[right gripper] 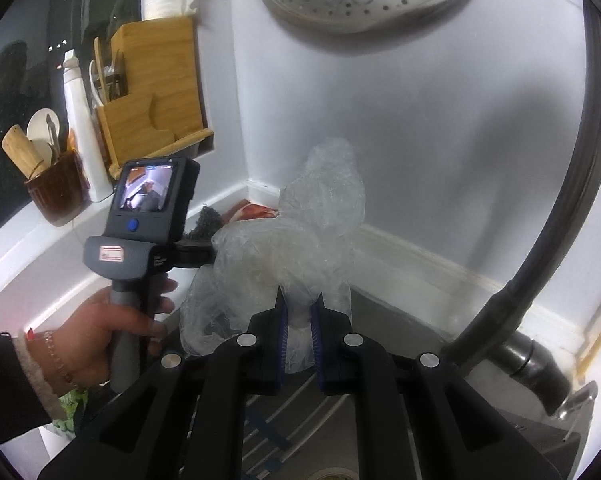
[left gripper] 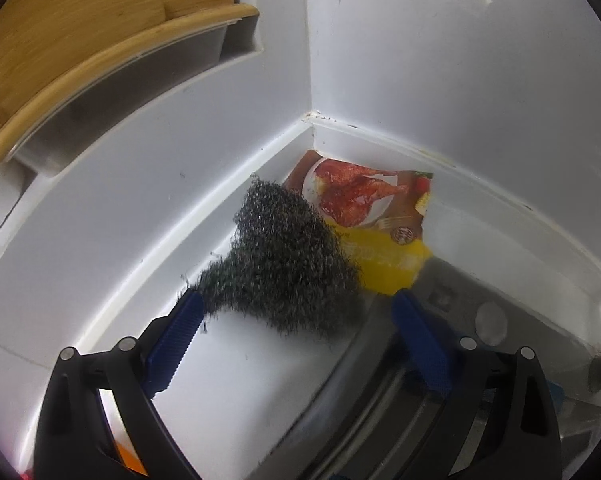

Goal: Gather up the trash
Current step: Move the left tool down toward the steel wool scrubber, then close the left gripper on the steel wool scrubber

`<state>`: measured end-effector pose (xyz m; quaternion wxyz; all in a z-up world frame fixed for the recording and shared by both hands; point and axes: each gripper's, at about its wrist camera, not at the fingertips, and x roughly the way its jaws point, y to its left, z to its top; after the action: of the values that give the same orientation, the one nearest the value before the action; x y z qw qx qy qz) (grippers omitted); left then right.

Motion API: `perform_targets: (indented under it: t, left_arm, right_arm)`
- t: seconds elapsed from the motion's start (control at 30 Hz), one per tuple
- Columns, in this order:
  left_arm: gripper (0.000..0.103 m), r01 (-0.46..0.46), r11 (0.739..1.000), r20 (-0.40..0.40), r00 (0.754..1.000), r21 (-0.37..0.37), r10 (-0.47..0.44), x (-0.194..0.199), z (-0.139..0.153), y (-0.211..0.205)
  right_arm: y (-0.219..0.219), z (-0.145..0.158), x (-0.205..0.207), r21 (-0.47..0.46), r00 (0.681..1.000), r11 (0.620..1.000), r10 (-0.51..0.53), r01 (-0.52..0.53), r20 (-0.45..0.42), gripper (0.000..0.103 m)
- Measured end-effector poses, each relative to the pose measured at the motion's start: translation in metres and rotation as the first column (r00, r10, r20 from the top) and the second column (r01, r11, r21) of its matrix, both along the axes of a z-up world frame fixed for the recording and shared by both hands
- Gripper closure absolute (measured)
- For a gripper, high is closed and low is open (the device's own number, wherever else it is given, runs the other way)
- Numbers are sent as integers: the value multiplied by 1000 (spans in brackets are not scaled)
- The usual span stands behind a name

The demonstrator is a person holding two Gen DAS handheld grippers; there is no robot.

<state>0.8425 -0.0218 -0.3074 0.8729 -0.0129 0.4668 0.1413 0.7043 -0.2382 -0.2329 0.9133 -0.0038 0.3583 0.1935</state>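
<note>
Clear crumpled plastic bag (right gripper: 300, 232) sits clenched in my right gripper (right gripper: 300, 330), held over the steel sink (right gripper: 380, 440). My left gripper (left gripper: 296, 312) is released, jaws wide, near the grey steel-wool scourer (left gripper: 280, 256) and the printed food wrapper (left gripper: 364, 200) in the white counter's (left gripper: 236, 380) back corner.

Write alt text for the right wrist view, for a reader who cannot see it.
The right claw, shut, grips a crumpled clear plastic bag above a steel sink in a white-walled corner. To its left, a hand holds the left claw's grey handle, aimed at a dark steel-wool scourer.
</note>
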Motion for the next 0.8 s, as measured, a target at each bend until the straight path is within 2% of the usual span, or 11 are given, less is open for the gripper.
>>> perform_targets:
  t: [0.27, 0.3, 0.33, 0.37, 0.43, 0.53, 0.6, 0.67, 0.8]
  left_arm:
    - [11, 22, 1000, -40, 999, 12, -22, 12, -22, 2]
    - [17, 23, 1000, -41, 999, 15, -22, 12, -24, 2]
    - [27, 23, 1000, -37, 999, 19, -23, 12, -25, 2]
    - [31, 26, 1000, -34, 999, 14, -25, 12, -25, 3]
    - [48, 32, 999, -31, 999, -9, -33, 12, -24, 4]
    - [65, 40, 999, -10, 999, -34, -40, 9, -20, 6]
    - [73, 46, 998, 11, 999, -44, -46, 4, -16, 4]
    - [98, 43, 998, 28, 999, -35, -42, -1, -11, 3]
    - [101, 39, 996, 27, 999, -84, -37, -6, -7, 7]
  right_arm:
    - [-10, -6, -2, 3, 1000, 1000, -20, 20, -19, 93]
    - [-12, -7, -2, 1, 1000, 1000, -21, 21, -20, 93]
    - [-13, -7, -2, -1, 1000, 1000, -22, 22, -19, 93]
    - [-13, -8, -2, -3, 1000, 1000, -25, 25, -19, 93]
    - [-15, -10, -1, -3, 999, 1000, -29, 29, -24, 93]
    - [-16, -12, 0, 1, 999, 999, -35, 35, -27, 93]
    - [-17, -13, 0, 3, 999, 999, -36, 36, -29, 92]
    - [-16, -13, 0, 2, 999, 999, -34, 34, -28, 93]
    - [-15, -11, 0, 4, 999, 999, -33, 33, -27, 93]
